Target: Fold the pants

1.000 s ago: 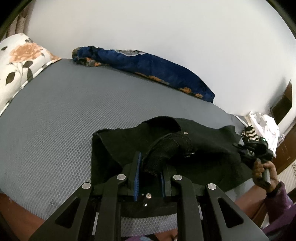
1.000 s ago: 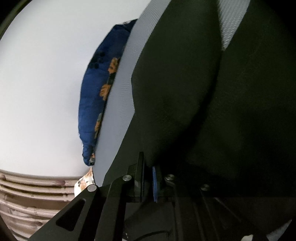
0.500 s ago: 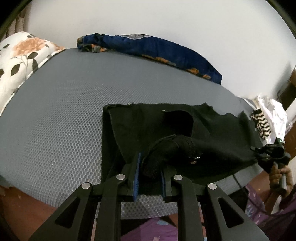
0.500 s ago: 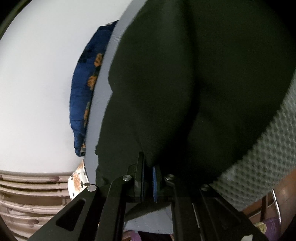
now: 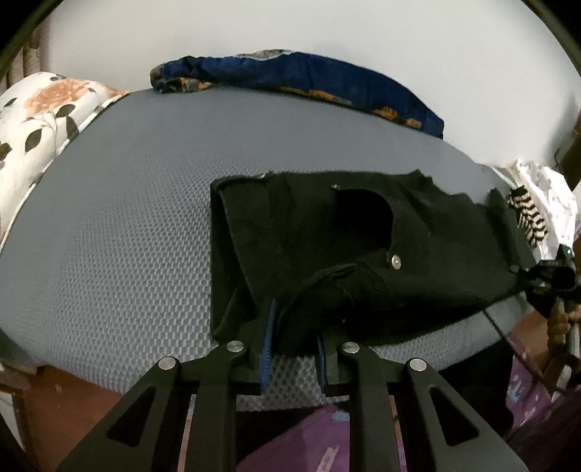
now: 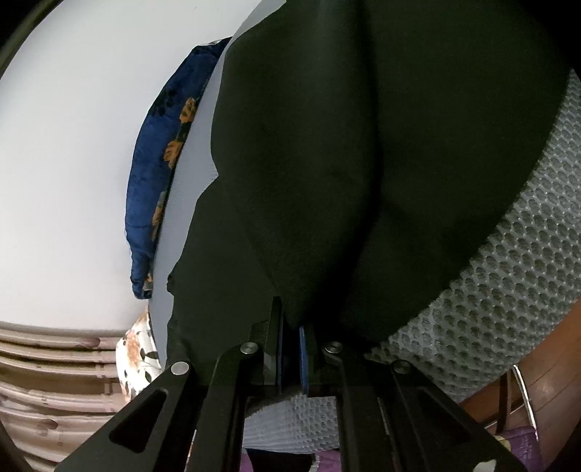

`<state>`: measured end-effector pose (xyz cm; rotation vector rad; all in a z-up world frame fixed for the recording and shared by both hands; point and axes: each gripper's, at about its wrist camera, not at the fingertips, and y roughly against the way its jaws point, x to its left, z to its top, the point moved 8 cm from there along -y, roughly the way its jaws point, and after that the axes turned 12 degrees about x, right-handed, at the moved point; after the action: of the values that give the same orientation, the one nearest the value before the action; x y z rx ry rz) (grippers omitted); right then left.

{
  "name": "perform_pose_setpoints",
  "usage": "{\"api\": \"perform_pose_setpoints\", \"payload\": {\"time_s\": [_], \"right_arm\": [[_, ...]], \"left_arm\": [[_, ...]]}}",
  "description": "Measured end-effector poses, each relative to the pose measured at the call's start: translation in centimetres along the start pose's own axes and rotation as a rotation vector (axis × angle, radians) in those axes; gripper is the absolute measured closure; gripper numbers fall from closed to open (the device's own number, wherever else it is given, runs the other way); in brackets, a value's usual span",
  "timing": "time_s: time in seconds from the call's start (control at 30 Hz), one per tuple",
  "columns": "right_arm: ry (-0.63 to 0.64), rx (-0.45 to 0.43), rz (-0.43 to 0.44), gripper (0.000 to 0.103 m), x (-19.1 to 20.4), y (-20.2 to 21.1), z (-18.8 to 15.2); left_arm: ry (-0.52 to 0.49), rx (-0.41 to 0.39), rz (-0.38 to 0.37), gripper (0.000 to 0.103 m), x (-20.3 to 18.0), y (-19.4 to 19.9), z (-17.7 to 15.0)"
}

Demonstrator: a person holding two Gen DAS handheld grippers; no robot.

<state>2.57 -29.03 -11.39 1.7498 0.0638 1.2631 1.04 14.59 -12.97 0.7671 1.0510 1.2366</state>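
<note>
Black pants [image 5: 326, 247] lie partly folded on a grey honeycomb-textured bed [image 5: 127, 225], spread from just ahead of the left claw [image 5: 294, 326] across to the right claw [image 5: 544, 276] at the far right of the left wrist view. The left claw holds a bunched fold of the waistband between its blue-padded fingers [image 5: 267, 337], the jaws standing a little apart and the cloth filling the gap. A metal button [image 5: 395, 260] shows just ahead of this claw and to its right, beside the dark opening of the waist. The right claw [image 6: 290, 345] is clamped on an edge of the same garment, its jaws nearly together with the cloth [image 6: 363, 163] rising out of them and filling most of that camera's view. A hand [image 5: 561, 319] holds the right claw below the bed's near edge. Far ahead of the left claw, against the white wall [image 5: 290, 29], lies a crumpled blue cloth with orange flowers [image 5: 308, 76]; the same cloth [image 6: 159, 163] appears ahead and to the left of the right claw. A floral pillow [image 5: 40, 119] rests ahead and far to the left of the left claw. A striped black-and-white item [image 5: 528, 214] lies just beyond the right claw.
</note>
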Motion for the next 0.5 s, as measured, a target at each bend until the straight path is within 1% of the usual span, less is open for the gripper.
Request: {"api": "perform_pose_setpoints", "payload": {"time_s": [0.17, 0.23, 0.27, 0.37, 0.43, 0.5], "right_arm": [[0.006, 0.000, -0.010, 0.096, -0.3, 0.0, 0.1], [0.009, 0.000, -0.013, 0.096, -0.3, -0.1, 0.1], [0.010, 0.001, -0.014, 0.096, -0.3, -0.1, 0.1], [0.006, 0.000, -0.015, 0.096, -0.3, -0.1, 0.1], [0.008, 0.000, -0.017, 0.096, 0.0, -0.4, 0.0], [0.009, -0.001, -0.017, 0.096, 0.0, -0.5, 0.0]], "left_arm": [[-0.007, 0.011, 0.008, 0.083, 0.1, -0.2, -0.3], [-0.017, 0.029, 0.028, 0.083, 0.2, -0.6, -0.6], [-0.020, 0.042, 0.039, 0.080, 0.3, -0.8, -0.8], [-0.035, 0.081, 0.108, 0.076, 0.9, -0.9, -1.5], [-0.043, 0.075, 0.189, 0.074, 1.7, -0.2, -1.9], [-0.028, 0.039, 0.274, 0.063, 3.1, 0.8, -1.6]]}}
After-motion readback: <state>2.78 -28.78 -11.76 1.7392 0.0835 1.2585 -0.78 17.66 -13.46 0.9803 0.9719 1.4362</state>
